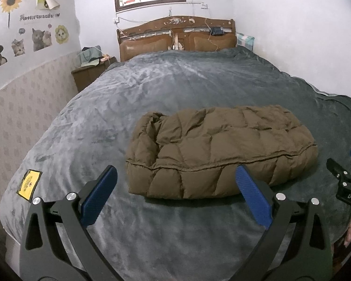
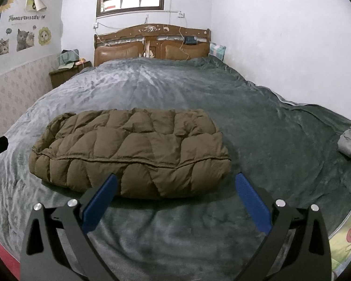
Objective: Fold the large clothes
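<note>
The puffy brown jacket (image 1: 220, 152) lies folded on the bed (image 1: 175, 82), just beyond both grippers, left (image 1: 175, 185) and right (image 2: 175, 187), fingers wide and empty; likely light, springy, slippery, best pinched at the seamed front edge.

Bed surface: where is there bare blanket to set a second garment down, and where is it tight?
Widest bare blanket lies between the folded brown jacket and the headboard. More lies right of the jacket, toward the wall-side blanket edge. Tight: the near strip between the jacket's front seam and both open grippers, left and right.
</note>
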Tool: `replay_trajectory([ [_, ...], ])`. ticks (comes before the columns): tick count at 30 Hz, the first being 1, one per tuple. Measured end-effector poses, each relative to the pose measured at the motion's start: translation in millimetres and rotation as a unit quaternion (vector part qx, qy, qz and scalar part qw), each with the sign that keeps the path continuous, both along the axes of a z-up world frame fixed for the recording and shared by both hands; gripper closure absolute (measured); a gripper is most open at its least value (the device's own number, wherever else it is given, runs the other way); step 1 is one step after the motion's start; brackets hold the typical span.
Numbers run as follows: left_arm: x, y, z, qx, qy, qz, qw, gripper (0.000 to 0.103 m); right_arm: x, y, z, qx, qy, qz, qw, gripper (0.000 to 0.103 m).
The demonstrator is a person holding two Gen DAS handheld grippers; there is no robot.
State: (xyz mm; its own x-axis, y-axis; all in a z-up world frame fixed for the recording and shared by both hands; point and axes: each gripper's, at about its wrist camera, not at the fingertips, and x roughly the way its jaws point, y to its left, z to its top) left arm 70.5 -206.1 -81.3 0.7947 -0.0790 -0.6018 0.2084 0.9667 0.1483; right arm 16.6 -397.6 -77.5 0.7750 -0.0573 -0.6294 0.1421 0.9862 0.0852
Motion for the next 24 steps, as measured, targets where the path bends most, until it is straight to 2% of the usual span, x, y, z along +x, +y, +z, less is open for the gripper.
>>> replay_trajectory([
  [9, -1.5, -1.4, 3.4, 0.005, -0.018, -0.002, 0.9998, 0.003, 1.6, 1.6, -4.6, 0.000, -0.004, -0.003, 1.000, 0.002],
  [24, -3.0, -6.1, 8.6, 0.008, -0.025, -0.015, 0.9995, 0.003, 2.3, -0.3, -4.9, 0.000, -0.002, -0.002, 1.000, 0.002],
])
